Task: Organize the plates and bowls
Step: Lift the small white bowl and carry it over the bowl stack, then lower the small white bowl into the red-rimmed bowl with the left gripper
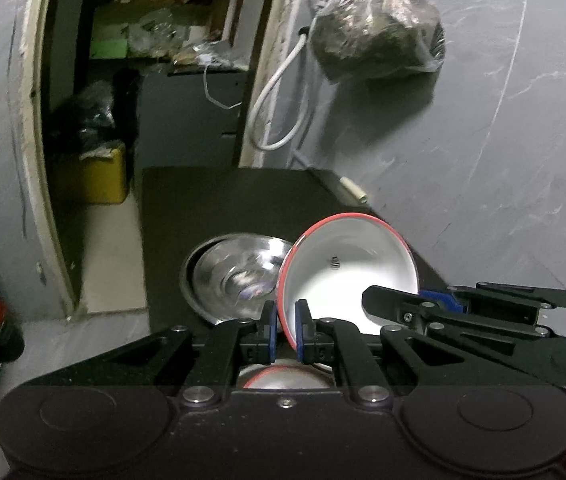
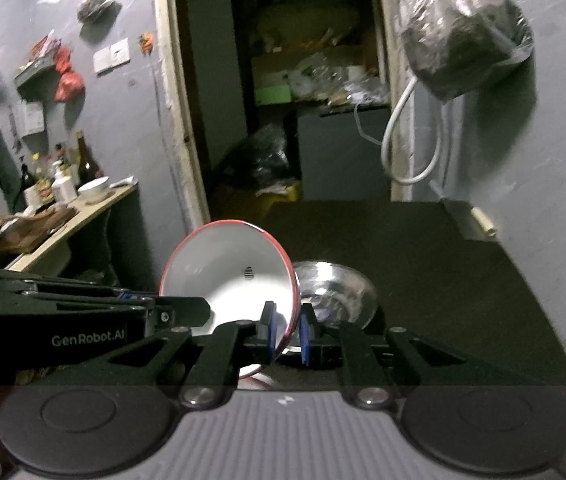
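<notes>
Both grippers clamp the rim of one bowl (image 1: 347,268), white inside with a red lip, tilted up on edge so its mouth faces the cameras. The left gripper (image 1: 286,330) pinches the lip at the bowl's lower left in its own view; the right gripper (image 2: 286,332) pinches the lower right in its view, with the left one reaching in from the left edge of that picture. Each pair of blue pads is pressed flat to the thin wall, jaws nearly closed.

Just behind the tilted bowl a steel bowl (image 2: 335,292) sits on the dark table (image 2: 443,272), shiny and round, its rim hidden in part by the red lip. Whether the two touch cannot be told. The table's top is matte and black; its far edge runs straight below a doorway (image 2: 275,80), its right edge meets a grey scuffed wall (image 1: 503,140). Past the steel bowl the top lies bare to the far edge. A plastic bag (image 1: 375,32) hangs on the wall above, beside a looped white cable (image 1: 279,96).
</notes>
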